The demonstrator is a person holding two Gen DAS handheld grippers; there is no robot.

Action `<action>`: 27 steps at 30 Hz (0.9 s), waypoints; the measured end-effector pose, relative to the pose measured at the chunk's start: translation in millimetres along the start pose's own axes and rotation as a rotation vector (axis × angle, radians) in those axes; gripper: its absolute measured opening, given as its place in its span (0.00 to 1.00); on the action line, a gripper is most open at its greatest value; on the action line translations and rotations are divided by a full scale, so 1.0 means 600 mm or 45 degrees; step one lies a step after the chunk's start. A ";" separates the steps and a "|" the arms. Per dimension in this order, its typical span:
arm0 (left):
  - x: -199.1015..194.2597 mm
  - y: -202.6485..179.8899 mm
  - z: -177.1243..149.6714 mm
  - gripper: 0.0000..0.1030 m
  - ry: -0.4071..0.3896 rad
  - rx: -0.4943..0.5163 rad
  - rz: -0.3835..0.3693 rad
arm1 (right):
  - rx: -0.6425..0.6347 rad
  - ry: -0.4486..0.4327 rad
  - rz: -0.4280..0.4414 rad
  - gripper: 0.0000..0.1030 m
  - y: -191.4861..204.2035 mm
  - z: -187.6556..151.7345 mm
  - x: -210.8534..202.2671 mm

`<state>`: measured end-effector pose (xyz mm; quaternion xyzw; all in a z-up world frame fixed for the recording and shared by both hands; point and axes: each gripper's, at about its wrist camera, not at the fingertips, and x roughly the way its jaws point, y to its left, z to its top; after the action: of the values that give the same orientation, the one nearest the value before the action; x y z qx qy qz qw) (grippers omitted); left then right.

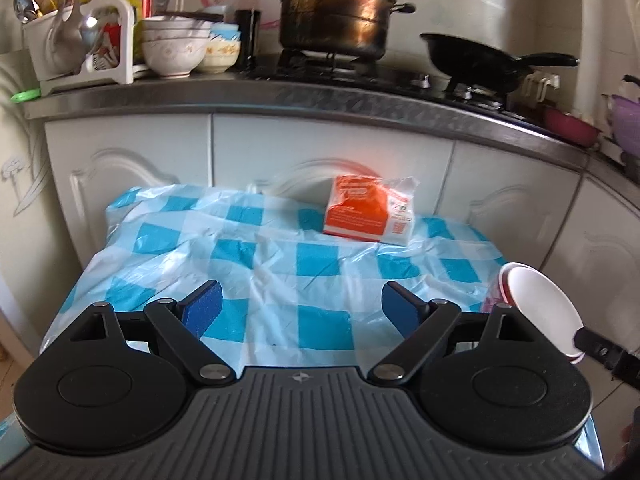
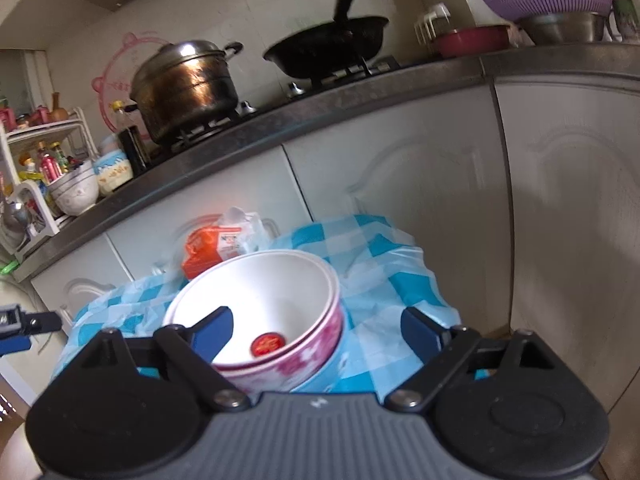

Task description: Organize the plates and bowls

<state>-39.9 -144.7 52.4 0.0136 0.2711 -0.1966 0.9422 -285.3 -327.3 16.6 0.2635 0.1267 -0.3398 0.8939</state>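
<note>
Two nested bowls, white inside with pink floral outsides and a red round mark at the bottom of the top one, sit tilted on the blue-checked cloth, near its right edge.

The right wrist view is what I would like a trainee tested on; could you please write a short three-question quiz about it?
1. True or false: the right gripper is clamped on the stacked bowls.
2. What colour is the round mark inside the top bowl?
3. The orange packet lies: A) behind the bowls, B) on the stove, C) inside a bowl.

Key: 1 false, its jaws stand open; 2 red; 3 A.
</note>
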 end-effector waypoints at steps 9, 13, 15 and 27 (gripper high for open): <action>-0.074 0.016 -0.044 1.00 -0.072 -0.006 -0.057 | -0.046 -0.083 0.036 0.91 0.039 -0.038 -0.050; -0.120 0.025 -0.061 1.00 -0.069 -0.011 -0.055 | -0.037 -0.047 0.065 0.92 0.057 -0.048 -0.079; -0.142 0.028 -0.070 1.00 -0.056 -0.018 -0.070 | -0.029 -0.014 0.066 0.92 0.065 -0.050 -0.094; -0.265 0.048 -0.119 1.00 -0.046 0.015 -0.071 | -0.144 0.029 -0.048 0.92 0.125 -0.083 -0.193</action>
<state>-188.4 -51.2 71.5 0.0080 0.2532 -0.2245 0.9410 -322.6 -189.9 51.2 0.2138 0.1606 -0.3461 0.8993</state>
